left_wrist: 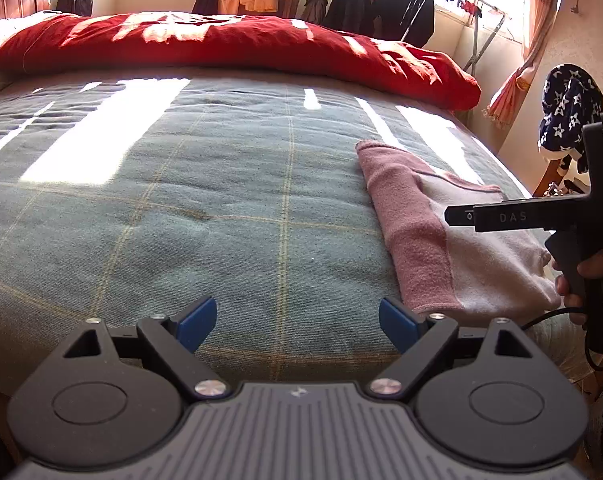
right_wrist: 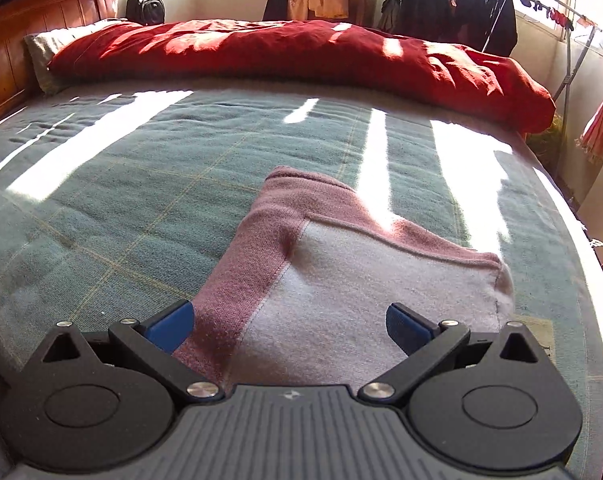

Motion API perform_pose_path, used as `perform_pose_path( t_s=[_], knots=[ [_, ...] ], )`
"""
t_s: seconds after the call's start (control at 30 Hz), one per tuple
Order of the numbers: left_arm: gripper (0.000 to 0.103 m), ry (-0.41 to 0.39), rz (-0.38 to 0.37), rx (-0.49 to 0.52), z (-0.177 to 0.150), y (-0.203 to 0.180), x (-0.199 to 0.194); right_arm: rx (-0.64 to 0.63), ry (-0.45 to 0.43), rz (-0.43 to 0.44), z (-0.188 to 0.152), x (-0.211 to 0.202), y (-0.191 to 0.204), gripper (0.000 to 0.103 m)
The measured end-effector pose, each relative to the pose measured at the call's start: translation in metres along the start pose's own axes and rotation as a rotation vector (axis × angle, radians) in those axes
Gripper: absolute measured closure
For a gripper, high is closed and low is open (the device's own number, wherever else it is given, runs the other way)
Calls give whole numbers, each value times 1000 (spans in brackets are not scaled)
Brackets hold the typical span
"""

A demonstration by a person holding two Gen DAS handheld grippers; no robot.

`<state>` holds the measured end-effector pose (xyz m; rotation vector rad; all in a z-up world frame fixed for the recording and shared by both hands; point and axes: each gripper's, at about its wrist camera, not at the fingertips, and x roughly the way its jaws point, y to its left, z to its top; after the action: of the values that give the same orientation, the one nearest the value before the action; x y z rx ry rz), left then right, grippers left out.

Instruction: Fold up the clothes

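- Both pairs of jaws stood spread wide with nothing between them: my left gripper [left_wrist: 297, 326] hung over bare blanket, and my right gripper [right_wrist: 289, 328] over the near end of the garment.
- What I had to fold, a pink-and-white knitted garment [right_wrist: 321, 264], lay flat as a folded oblong on the grey-green checked blanket of the bed [left_wrist: 181, 200], near the bed's right edge and close to its near edge.
- Its long axis ran from the near edge away toward the rumpled red quilt [right_wrist: 301, 52] at the far side, leaning slightly left.
- I judged my right hand much the nearer; from the left gripper the garment lay off to the right.
- Whether this fold was finished or halfway, I could not tell.
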<state>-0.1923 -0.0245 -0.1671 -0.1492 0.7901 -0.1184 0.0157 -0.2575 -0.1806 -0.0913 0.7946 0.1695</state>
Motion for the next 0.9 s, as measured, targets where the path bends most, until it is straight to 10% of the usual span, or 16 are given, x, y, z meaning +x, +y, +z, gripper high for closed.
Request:
perform_pose_path(
  t_s=[0.7,0.9],
  knots=[
    [15,62,-11,88,6,-39,24,130,58,70,-39,11,-52,0],
    [15,50,-181,45,31,-33,28,293,32,248,-45,-11,-100,0]
  ],
)
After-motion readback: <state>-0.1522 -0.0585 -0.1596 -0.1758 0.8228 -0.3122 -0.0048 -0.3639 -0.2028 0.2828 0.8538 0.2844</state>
